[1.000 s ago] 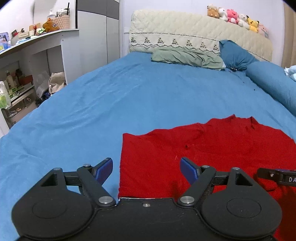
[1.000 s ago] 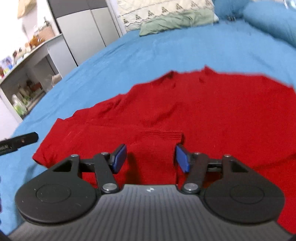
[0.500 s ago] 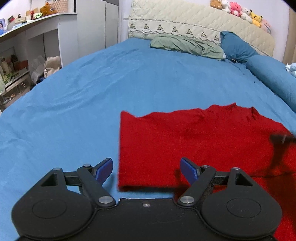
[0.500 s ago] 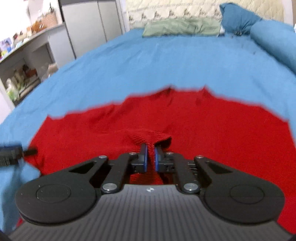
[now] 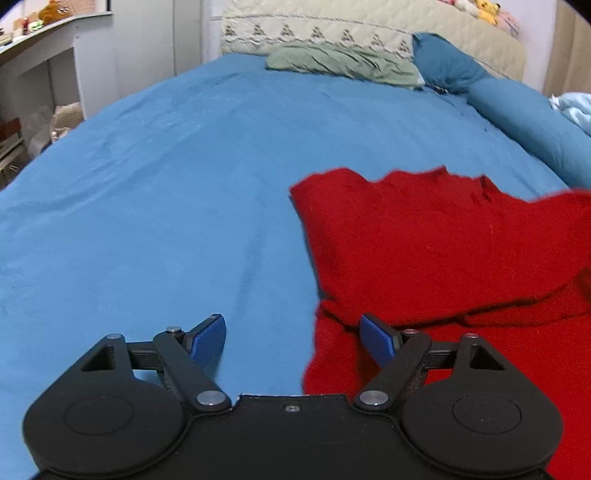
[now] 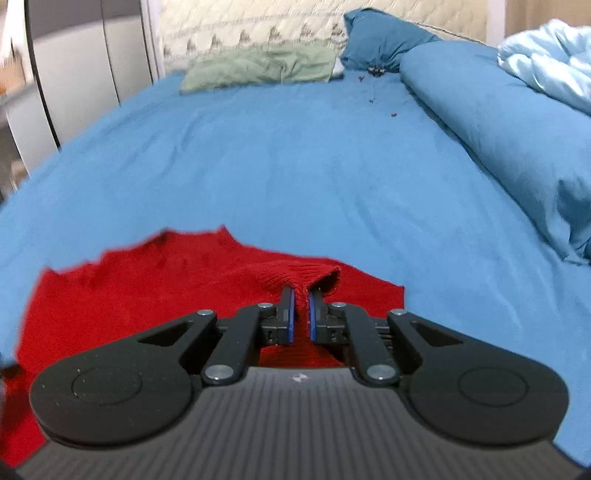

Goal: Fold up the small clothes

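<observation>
Broadly, both views are filled by a bed (image 5: 155,192) covered in a blue sheet, with a quilted cream headboard (image 5: 332,22) at the far end. A rolled blue duvet (image 6: 498,122) is laid along the right side, and a flat green pillow (image 5: 343,64) is seen beside a dark blue pillow (image 5: 447,62) against the headboard. A red sweater (image 5: 424,251) is spread on the near right part of the sheet, one layer folded over another. The left gripper (image 5: 293,341) is held low at the sweater's left edge, its blue fingers (image 5: 208,339) wide apart and closed on nothing. The right gripper (image 6: 300,314) is seen with its fingers (image 6: 289,314) clamped together on a ribbed red cuff (image 6: 299,275) of the sweater, which is raised above the rest of the garment.
</observation>
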Demonstrator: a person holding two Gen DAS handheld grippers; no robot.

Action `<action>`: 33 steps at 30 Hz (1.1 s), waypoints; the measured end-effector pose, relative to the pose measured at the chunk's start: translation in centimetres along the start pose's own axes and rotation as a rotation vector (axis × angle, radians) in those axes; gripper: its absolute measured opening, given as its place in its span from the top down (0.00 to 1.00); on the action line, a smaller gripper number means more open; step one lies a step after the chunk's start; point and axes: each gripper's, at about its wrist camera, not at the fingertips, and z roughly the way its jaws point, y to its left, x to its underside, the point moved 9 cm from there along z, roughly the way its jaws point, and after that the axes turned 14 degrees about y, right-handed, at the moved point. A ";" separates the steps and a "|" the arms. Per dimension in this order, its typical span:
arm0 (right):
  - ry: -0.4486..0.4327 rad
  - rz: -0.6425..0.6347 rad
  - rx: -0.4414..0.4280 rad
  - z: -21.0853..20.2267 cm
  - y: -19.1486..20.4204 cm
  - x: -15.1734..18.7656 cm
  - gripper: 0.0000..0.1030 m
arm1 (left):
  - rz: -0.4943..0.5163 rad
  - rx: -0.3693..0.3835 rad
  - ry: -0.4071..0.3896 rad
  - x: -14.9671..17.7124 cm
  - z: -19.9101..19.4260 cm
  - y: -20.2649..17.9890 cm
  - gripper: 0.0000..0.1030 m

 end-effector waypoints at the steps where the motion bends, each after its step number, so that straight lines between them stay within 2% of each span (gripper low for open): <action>1: -0.014 0.009 -0.029 -0.6 0.1 -0.2 0.78 | 0.009 0.017 0.002 0.1 0.0 -0.4 0.19; 5: -0.084 -0.047 -0.077 -3.7 2.6 -2.8 0.78 | 0.077 0.056 -0.004 0.2 0.2 -2.4 0.19; 8: -0.116 -0.095 -0.044 -5.4 4.0 -4.8 0.78 | 0.106 0.032 0.002 0.3 1.1 -3.4 0.18; 11: -0.097 -0.078 0.006 -5.6 3.2 -5.2 0.78 | 0.124 -0.009 -0.021 -0.1 1.9 -3.5 0.18; 14: -0.038 -0.057 0.061 -3.7 0.9 -3.6 0.78 | 0.050 -0.030 -0.045 -0.5 2.1 -2.0 0.18; 16: -0.004 -0.029 0.082 -2.0 -0.5 -2.1 0.78 | -0.046 -0.089 -0.051 -0.6 2.1 0.2 0.16; 18: 0.020 0.013 0.094 -0.4 -2.2 -0.8 0.78 | -0.115 -0.081 -0.051 -0.3 2.0 1.7 0.16; 20: 0.046 0.022 0.077 1.6 -3.2 0.7 0.78 | -0.130 -0.085 -0.047 0.0 1.9 2.2 0.15; 23: 0.070 -0.034 0.106 3.9 -3.3 3.0 0.77 | -0.106 -0.133 -0.036 0.2 1.8 1.7 0.14; 25: 0.098 -0.041 0.140 5.4 -3.9 3.7 0.71 | -0.109 -0.152 -0.025 0.3 1.5 1.8 0.13; 26: 0.107 -0.040 0.163 5.6 -4.2 4.2 0.58 | -0.101 -0.167 -0.027 0.4 1.0 1.7 0.15; 27: 0.114 -0.034 0.212 5.6 -4.7 4.4 0.38 | -0.079 -0.178 -0.041 0.6 0.1 1.3 0.15; 29: 0.068 -0.044 0.262 4.3 -4.7 4.7 0.14 | -0.014 -0.149 -0.114 0.4 -2.0 -0.4 0.13; 30: 0.013 -0.066 0.239 3.2 -4.1 4.8 0.04 | 0.022 -0.094 -0.162 0.0 -3.1 -1.6 0.10; 31: -0.038 -0.083 0.183 2.2 -3.3 4.9 0.01 | 0.054 -0.028 -0.199 -0.5 -3.8 -2.9 0.04; 33: -0.076 -0.078 0.040 1.2 -1.8 5.8 0.00 | 0.141 0.115 -0.250 -1.6 -4.4 -6.1 0.02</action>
